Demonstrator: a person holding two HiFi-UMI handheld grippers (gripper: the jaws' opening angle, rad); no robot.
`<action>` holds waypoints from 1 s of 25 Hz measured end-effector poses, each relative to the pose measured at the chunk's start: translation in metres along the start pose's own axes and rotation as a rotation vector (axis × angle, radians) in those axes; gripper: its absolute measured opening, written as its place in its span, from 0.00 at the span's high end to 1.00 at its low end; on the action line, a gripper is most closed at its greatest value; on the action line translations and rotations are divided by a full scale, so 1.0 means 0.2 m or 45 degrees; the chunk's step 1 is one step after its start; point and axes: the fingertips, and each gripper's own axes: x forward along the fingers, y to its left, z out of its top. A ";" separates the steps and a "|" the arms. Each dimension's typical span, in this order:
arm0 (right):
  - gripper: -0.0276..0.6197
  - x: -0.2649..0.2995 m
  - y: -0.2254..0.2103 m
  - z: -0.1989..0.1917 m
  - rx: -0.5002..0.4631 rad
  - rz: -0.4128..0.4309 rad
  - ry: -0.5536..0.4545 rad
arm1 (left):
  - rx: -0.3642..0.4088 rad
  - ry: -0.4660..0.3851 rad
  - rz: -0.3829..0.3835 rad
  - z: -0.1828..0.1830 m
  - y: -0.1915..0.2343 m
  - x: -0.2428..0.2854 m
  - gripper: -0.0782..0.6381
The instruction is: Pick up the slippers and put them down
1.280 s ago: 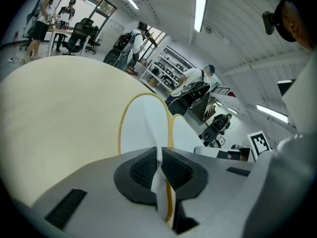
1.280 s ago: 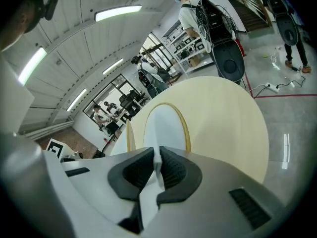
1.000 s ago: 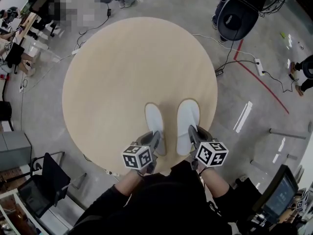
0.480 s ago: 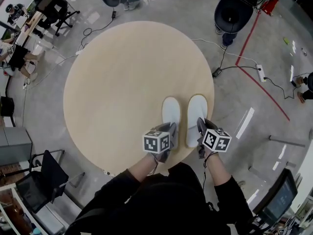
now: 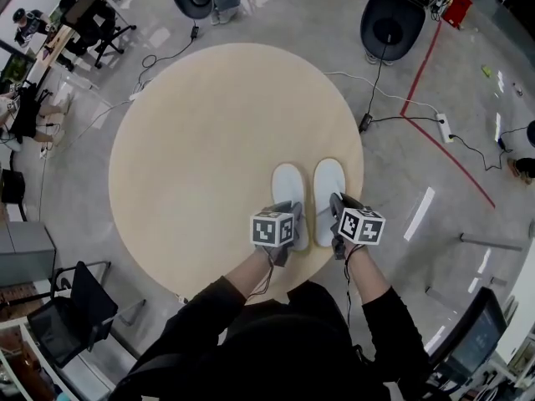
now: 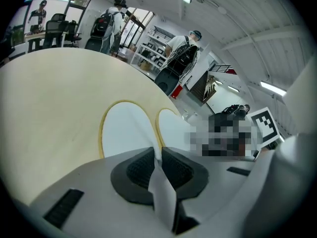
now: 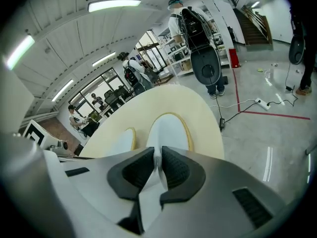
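The left slipper (image 5: 290,186) and right slipper (image 5: 328,182) lie side by side at the near right of the round table (image 5: 201,132), seemingly flat on it. The left gripper (image 5: 290,214) is clenched on the left slipper's heel edge, and the right gripper (image 5: 336,205) on the right one's. I'd say only the letting go is left.

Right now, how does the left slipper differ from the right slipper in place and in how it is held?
The left slipper lies toward the middle of the table; the right slipper lies nearer its edge. The left gripper pinches the left slipper's heel end; the right gripper pinches the right one's. Both are white with a yellowish rim, toes pointing away, side by side.
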 end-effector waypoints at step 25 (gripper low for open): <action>0.79 -0.49 0.38 -0.04 0.127 0.325 -0.137 | -0.242 -0.096 -0.250 -0.35 -0.19 -0.71 0.63</action>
